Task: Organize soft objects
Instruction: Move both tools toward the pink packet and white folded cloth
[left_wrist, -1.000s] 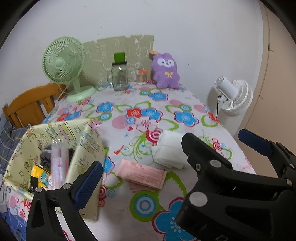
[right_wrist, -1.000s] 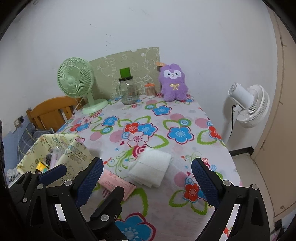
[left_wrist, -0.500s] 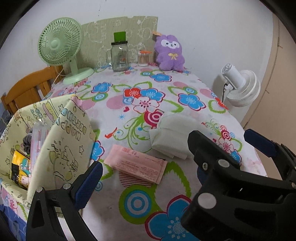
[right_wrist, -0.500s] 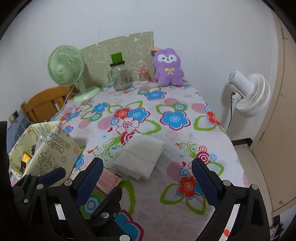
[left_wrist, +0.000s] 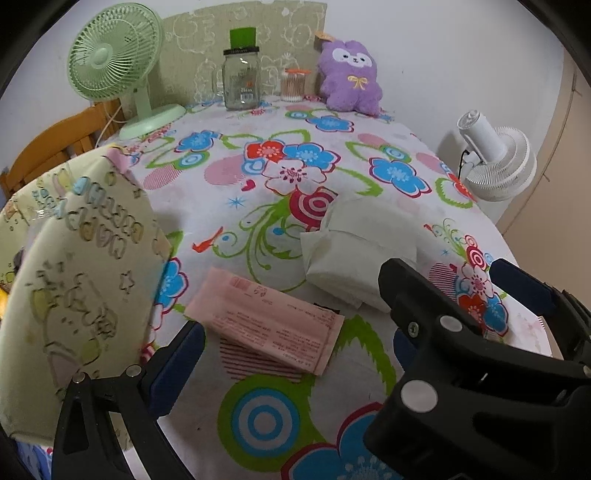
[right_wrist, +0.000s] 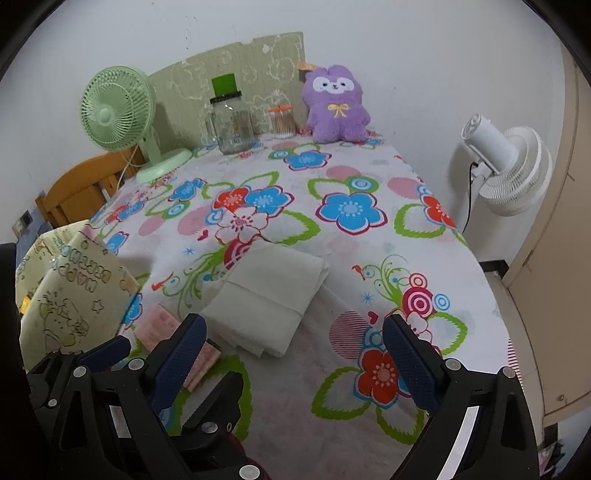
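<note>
Both grippers have dropped in closer over the last second, so the folded white cloth (right_wrist: 271, 295) and the pink packet (left_wrist: 267, 319) now sit bigger and lower in view. The cloth lies mid-table just ahead of the right gripper (right_wrist: 291, 354), a bit left of centre, long axis running away and to the right; the packet lies crosswise ahead of the left gripper (left_wrist: 291, 354), beside the yellow bag (left_wrist: 79, 280). Both sets of jaws are spread wide and empty, with plenty of bare tablecloth (right_wrist: 369, 258) right of the cloth before the edge.
</note>
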